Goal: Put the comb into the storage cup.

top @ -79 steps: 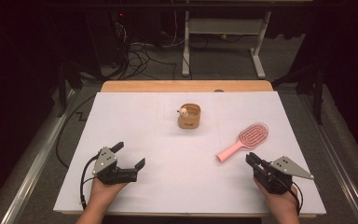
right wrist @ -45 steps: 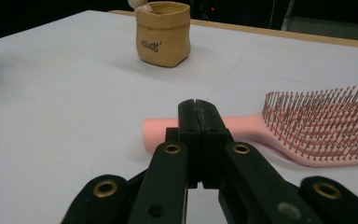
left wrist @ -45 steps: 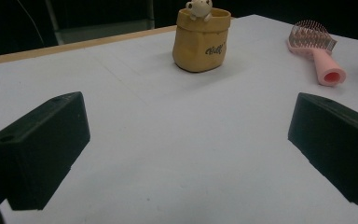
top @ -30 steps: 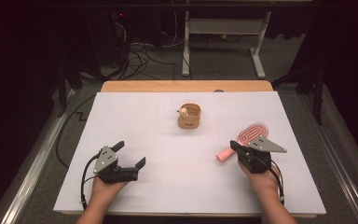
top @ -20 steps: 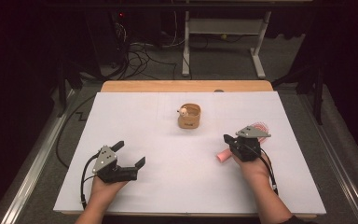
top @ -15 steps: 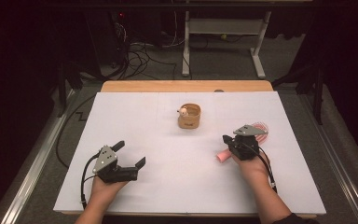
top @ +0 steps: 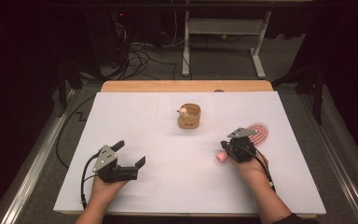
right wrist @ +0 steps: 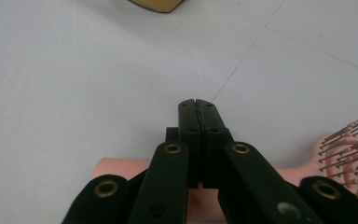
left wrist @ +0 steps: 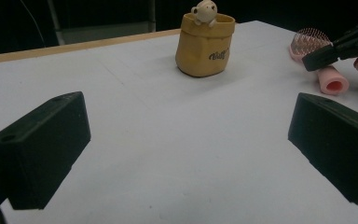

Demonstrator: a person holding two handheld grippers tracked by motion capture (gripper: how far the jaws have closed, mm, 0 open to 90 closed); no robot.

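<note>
Yellow pot (left wrist: 206, 45), dark illegible lettering

Dark room: grey floor (top: 307, 88), tangled cables (top: 137, 53), a white frame (top: 223, 32) behind.

A: What is seen on the white table (top: 168, 186)?

B: A tan pot (top: 189, 116) with a small bear figure (top: 183, 111) at its rim is seen toward the far middle. A pink hairbrush (top: 251, 135) is laid to the right of it, its bristled head toward the far right and its handle end pointed near-left.

A: How are the grippers placed?

B: The left gripper (top: 130, 156) is held low at the near left, its jaws spread wide with nothing between them. The right gripper (top: 227, 145) is held over the hairbrush handle, so that the handle's middle is covered. Whether the handle is touched cannot be told.
</note>
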